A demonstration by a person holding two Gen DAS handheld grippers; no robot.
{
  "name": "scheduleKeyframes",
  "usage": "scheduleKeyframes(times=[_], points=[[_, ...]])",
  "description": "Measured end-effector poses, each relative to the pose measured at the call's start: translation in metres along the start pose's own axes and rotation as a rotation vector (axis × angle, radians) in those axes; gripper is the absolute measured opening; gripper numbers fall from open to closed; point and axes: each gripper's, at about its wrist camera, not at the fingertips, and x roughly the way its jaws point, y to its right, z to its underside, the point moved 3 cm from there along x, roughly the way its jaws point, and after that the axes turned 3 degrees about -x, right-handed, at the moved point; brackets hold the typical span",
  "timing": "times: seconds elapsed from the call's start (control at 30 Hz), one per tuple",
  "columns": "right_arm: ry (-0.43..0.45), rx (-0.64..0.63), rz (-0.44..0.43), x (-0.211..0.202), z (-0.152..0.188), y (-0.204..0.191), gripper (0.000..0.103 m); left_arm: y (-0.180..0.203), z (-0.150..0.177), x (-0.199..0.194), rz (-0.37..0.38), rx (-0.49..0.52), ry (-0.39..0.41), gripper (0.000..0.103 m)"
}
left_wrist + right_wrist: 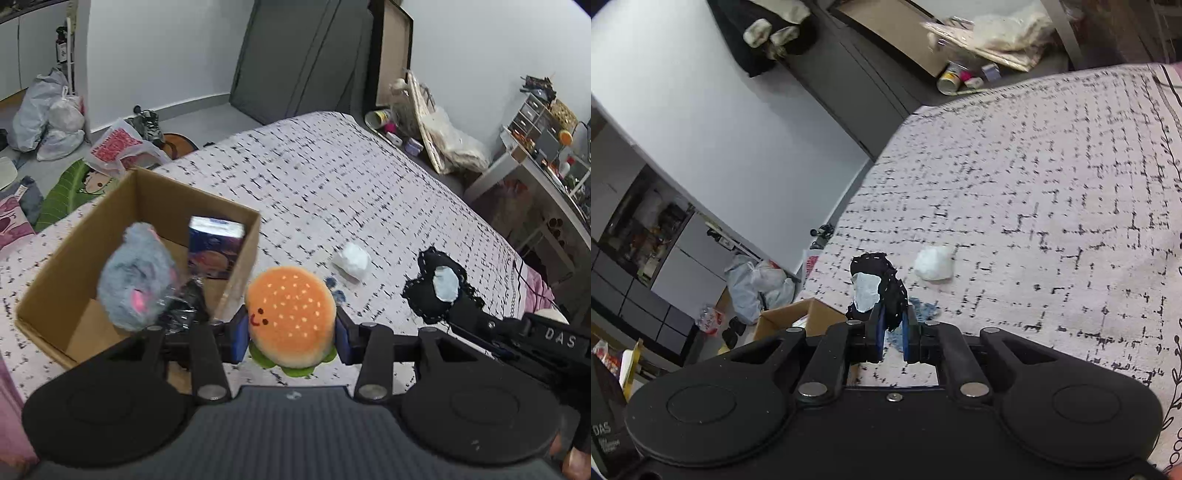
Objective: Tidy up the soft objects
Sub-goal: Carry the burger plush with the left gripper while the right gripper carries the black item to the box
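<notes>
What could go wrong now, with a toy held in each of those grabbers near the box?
The left gripper squeezes the round burger plush only at its sides, so it might slip out before reaching the cardboard box. The right gripper pinches just an edge of the black cloth toy, which could slip free. The box already holds a grey plush and a carton, so space looks tight.

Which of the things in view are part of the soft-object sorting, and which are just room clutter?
Job:
- burger plush, held in left gripper
- black fabric piece, held in right gripper
- white soft lump on the bed
- grey plush at the cardboard box
- blue packet in the box

Clutter:
- plastic bags on the floor
- shelf unit
</notes>
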Motion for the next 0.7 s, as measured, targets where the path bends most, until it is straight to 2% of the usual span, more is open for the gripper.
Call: scheduleKeyframes(times=[0.27,0.47,0.7], points=[[0.018,-0.028,-0.021,-0.005,0.005,-0.026,0.009,-0.026,-0.01,-0.019,-0.012,-0.019,0.024,0.044],[0.066,-0.05,-0.016,-0.011,0.011,-0.051,0.009,-0.05,-0.017,-0.027,-0.039,-0.044,0.047,0.044],[0.077,-0.07,0.028,-0.002,0.019,-0.068,0.009,-0.069,-0.025,-0.031,-0.052,-0.046,0.06,0.044]])
